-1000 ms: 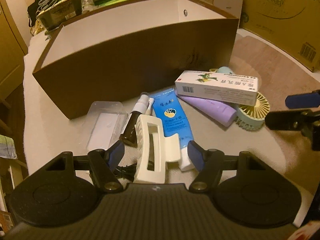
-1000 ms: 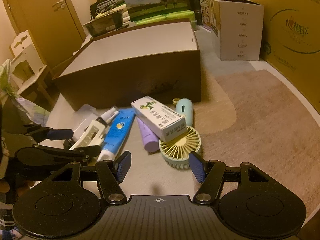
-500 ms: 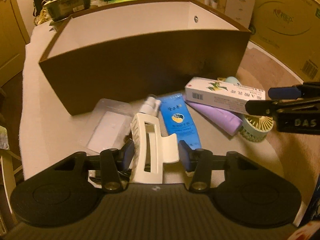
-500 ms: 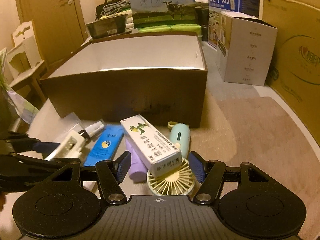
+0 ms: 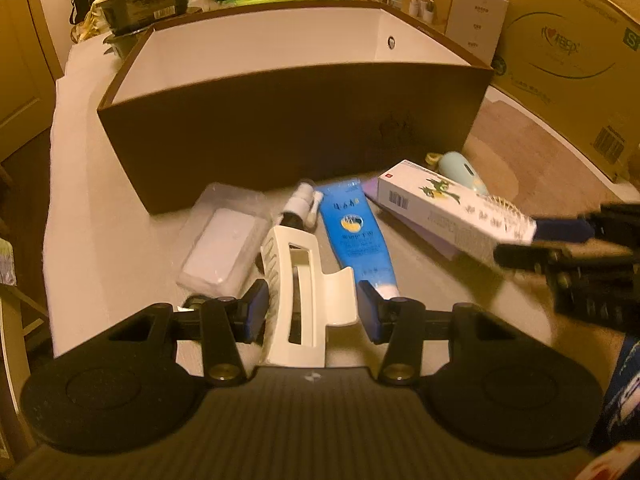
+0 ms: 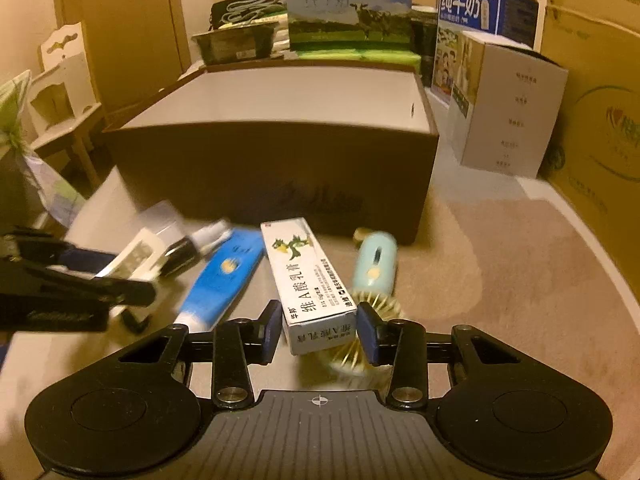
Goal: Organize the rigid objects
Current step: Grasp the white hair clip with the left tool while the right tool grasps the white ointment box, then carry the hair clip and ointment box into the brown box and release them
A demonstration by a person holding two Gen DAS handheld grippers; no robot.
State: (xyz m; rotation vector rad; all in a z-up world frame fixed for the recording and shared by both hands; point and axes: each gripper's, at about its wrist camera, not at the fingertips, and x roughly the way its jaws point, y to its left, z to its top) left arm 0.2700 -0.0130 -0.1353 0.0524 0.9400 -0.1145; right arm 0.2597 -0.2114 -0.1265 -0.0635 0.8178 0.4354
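While the big brown cardboard box with white inside walls (image 5: 288,128) stays in its place on the pale mat (image 5: 112,264), both grippers are nearer to their things than a second ago. The left gripper (image 5: 308,312) has just been closing, and its blue pads now press the sides of the cream plastic hair claw clip (image 5: 296,292), which it holds in front of the box. The right gripper (image 6: 318,330) has just been closing too. The white paper medicine carton with a green plant picture (image 6: 306,280) sits between its pads, and a thin gap shows on each side, so it does not squeeze the carton yet.

The carton hides most of the purple tube (image 5: 416,232) and part of the mint green little hand fan (image 6: 374,264). The left side of the right wrist view is smeared, so the clear plastic case (image 5: 224,248) and the dark spray bottle with a white top (image 5: 298,208) look fuzzy there.

The carton reads "维A酸乳膏". The milk boxes at the back read "纯牛奶" (image 6: 348,4). The writing on the blue tube with a white cap (image 5: 356,236) is too small to read.
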